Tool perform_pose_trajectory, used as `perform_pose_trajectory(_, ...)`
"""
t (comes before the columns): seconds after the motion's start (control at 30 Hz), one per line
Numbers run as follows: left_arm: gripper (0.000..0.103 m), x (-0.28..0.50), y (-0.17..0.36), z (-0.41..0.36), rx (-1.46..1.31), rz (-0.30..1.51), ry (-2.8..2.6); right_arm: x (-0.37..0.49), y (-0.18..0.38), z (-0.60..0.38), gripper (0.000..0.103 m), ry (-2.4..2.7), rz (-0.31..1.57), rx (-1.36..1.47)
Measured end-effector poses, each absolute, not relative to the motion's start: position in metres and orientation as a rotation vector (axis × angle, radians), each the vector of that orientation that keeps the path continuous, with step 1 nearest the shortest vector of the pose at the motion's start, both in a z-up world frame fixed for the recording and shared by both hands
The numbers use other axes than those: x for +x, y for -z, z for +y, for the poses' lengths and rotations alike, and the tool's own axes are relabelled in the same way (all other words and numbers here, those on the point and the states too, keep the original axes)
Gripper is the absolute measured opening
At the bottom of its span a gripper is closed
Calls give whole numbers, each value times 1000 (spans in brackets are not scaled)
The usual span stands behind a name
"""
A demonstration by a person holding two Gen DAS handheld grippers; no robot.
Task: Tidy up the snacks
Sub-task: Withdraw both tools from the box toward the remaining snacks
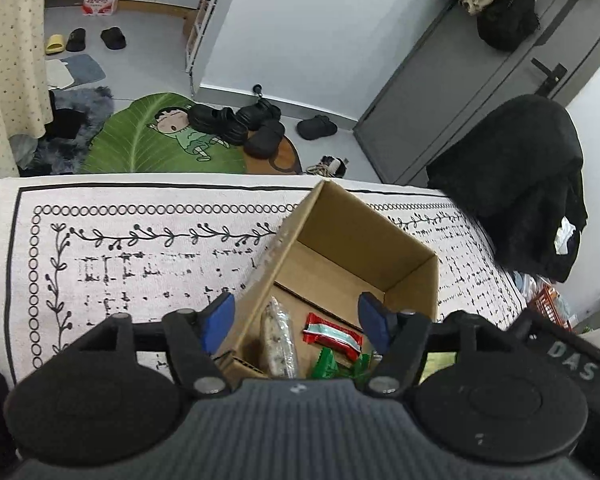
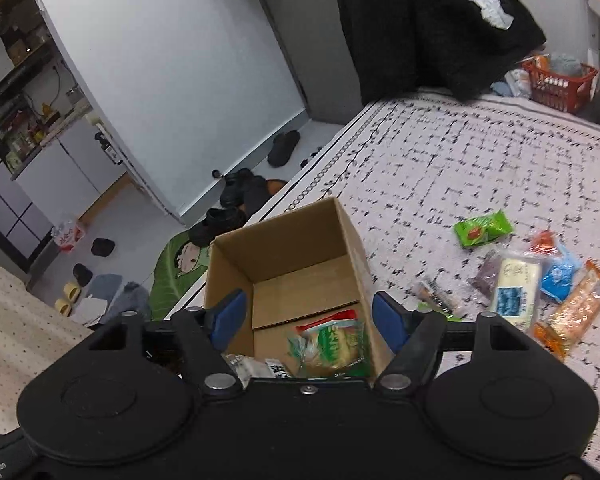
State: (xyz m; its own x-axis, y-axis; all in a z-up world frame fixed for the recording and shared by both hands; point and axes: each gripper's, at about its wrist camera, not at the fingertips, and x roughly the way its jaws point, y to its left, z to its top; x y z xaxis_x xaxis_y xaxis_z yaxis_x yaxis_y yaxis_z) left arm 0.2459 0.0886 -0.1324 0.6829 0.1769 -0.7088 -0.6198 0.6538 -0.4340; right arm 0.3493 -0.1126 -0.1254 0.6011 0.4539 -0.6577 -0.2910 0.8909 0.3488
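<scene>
An open cardboard box (image 1: 414,276) stands on the patterned white cloth (image 1: 140,248). My left gripper (image 1: 296,316) is open above the box's near end. Under it lie a clear speckled bar (image 1: 278,340), a red and white packet (image 1: 332,336) and a green wrapper (image 1: 326,364). In the right wrist view my right gripper (image 2: 310,318) is open over the same box (image 2: 236,264). A green and clear snack bag (image 2: 330,346) and a white packet (image 2: 256,368) lie inside. Several loose snacks lie on the cloth to the right: a green packet (image 2: 482,228), a white block (image 2: 516,292), an orange bar (image 2: 576,308).
The cloth's far edge drops to a floor with black shoes (image 1: 236,120) and a green leaf mat (image 1: 140,140). A chair draped in black clothing (image 1: 528,184) stands at the far right. A red basket (image 2: 558,84) sits beyond the cloth.
</scene>
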Motion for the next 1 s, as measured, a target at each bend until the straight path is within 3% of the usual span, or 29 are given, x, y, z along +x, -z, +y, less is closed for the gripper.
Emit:
perform_pose_trajectory(0.3, 88, 242, 125, 79, -715, 685, -457, 335, 119, -141, 76, -357, 817, 195)
perform_pose_trajectory(0.47, 90, 242, 123, 69, -683, 709, -423, 328, 117, -161, 79, -313, 817, 197)
perform_pose_trajectory(0.63, 92, 242, 119, 57, -640, 715, -395, 322, 114, -175, 90, -276, 804, 175)
perform_pose_trajectory(0.9, 103, 240, 112, 36, -608, 688, -316, 314, 109, -203, 102, -240, 770, 176)
perform_pose_trajectory(1.0, 103, 243, 113, 29, -582, 711, -272, 314, 110, -214, 103, -232, 763, 190)
